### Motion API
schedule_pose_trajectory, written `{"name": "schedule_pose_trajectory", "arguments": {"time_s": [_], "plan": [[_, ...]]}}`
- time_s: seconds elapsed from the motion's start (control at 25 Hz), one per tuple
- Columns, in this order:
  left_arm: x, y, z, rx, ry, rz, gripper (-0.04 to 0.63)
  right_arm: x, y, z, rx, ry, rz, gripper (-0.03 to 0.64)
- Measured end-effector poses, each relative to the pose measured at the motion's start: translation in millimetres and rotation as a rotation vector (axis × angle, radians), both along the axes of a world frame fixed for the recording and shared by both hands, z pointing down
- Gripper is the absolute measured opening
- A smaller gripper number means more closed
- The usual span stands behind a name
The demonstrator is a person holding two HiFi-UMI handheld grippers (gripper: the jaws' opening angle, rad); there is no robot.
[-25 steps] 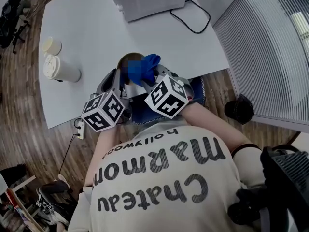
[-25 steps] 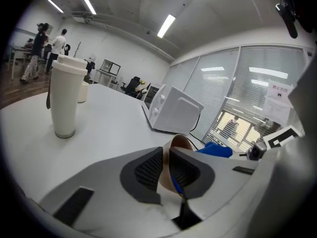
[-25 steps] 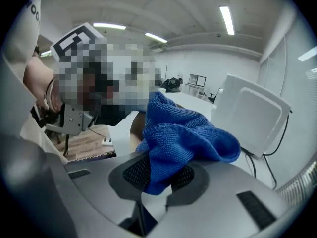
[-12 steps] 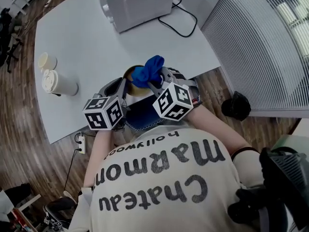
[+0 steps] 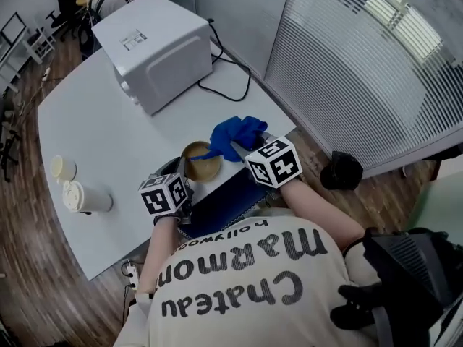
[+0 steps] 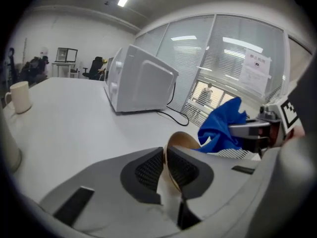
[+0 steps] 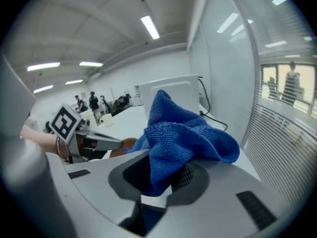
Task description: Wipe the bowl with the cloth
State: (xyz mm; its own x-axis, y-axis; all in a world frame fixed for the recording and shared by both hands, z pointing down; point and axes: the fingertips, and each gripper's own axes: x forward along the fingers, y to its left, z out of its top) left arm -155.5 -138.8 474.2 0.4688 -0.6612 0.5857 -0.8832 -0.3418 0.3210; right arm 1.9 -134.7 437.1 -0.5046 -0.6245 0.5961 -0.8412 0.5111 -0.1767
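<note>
Grips set, wiping judged barely begun: left gripper [image 6: 166, 167] jaws closing on the rim of the bowl [image 5: 202, 165] at the table [image 5: 108, 121] edge, right gripper [image 7: 163, 175] pinching the bunched cloth [image 5: 235, 132] by the bowl's far rim; interior left to wipe.

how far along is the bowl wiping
Done: both things are gripped. The left tongs are closing on the rim of the bowl, which sits between them; the right tongs clamp the cloth. In hand: a cloth corner seems to reach into the bowl. Left: the wiping itself; how much is wiped doesn't show.
</note>
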Motion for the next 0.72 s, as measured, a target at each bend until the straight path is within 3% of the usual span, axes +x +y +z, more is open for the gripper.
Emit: {"name": "schedule_pose_trajectory", "arguments": {"time_s": [0.24,0.48,0.56,0.64,0.72], "plan": [[-5.2,-28.3,24.1,-0.139,0.172,-0.193,0.028,61.8,8.6,-5.1,-0.076,-0.142,0.182,0.063],[-13.0,-38.8,42.7,-0.187,0.112,-0.257,0.021,85.8,17.3,-10.2,-0.088,-0.223,0.239,0.063],[-14.8,-38.4,42.3,-0.179,0.095,-0.262,0.061,85.5,19.6,-10.4,-0.087,-0.220,0.228,0.063],[-16.7,-41.7,33.4,-0.148,0.106,-0.271,0.168,84.6,16.7,-13.2,-0.083,-0.235,0.223,0.063],[-21.1,-42.5,19.9,-0.103,0.112,-0.288,0.210,84.2,13.9,-16.3,-0.083,-0.258,0.225,0.063]]}}
